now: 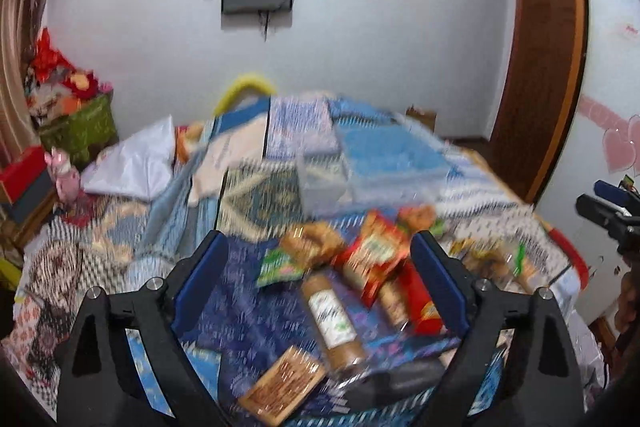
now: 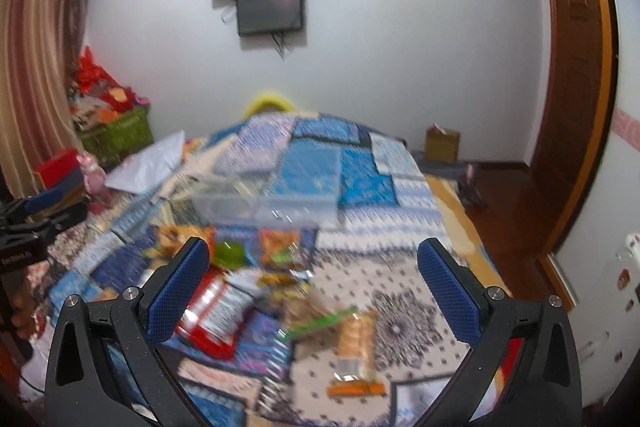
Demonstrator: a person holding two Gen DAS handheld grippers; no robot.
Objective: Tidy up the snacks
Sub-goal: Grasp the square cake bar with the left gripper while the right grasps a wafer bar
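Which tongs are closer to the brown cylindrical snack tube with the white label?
Left. The left tongs frame the brown tube; the right tongs hover over other packets.

Your tools' pads (image 2: pixel 180 291) are blue on black frames. The quilt (image 2: pixel 360 163) under you is a blue-and-white patchwork, with a red packet (image 2: pixel 212 315), a green-edged wrapper (image 1: pixel 278 265) and an orange pack (image 2: pixel 354 347) on it.

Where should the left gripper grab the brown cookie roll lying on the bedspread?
Probably mid-body, across its narrow width, from above. The cookie roll lies flat, a long cylinder, with its middle clear; the red packet crowds its far end. The left gripper is open.
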